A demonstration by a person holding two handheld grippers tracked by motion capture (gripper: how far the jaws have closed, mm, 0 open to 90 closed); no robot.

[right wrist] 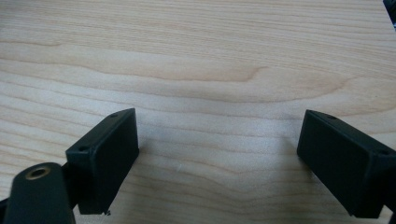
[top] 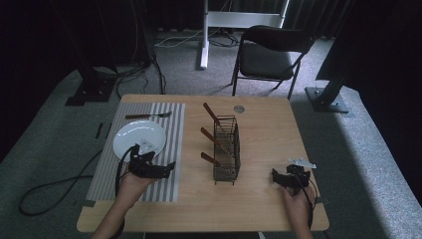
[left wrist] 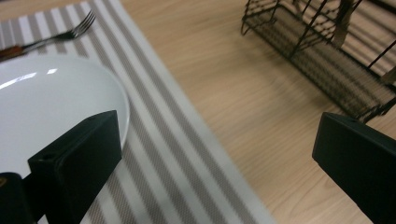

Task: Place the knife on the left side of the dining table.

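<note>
A white plate (top: 138, 138) lies on a grey striped placemat (top: 164, 124) at the table's left. A fork (top: 148, 116) with a wooden handle rests on the mat beyond the plate. A black wire basket (top: 226, 149) stands mid-table and holds three wooden-handled utensils (top: 211, 114). My left gripper (top: 168, 167) hovers open just in front of the plate, over the mat. In the left gripper view the plate (left wrist: 51, 102), fork (left wrist: 70, 32) and basket (left wrist: 322, 51) lie ahead of the open left gripper (left wrist: 217, 140). Over bare wood at the front right, my right gripper (top: 283, 178) (right wrist: 217, 135) is open and holds nothing.
The wooden table (top: 268, 134) has a small round grommet (top: 239, 108) near its far edge. Behind the table stand a black folding chair (top: 271, 50), a white stand (top: 204, 35) and black frame feet. Cables trail over the grey carpet (top: 50, 189) at left.
</note>
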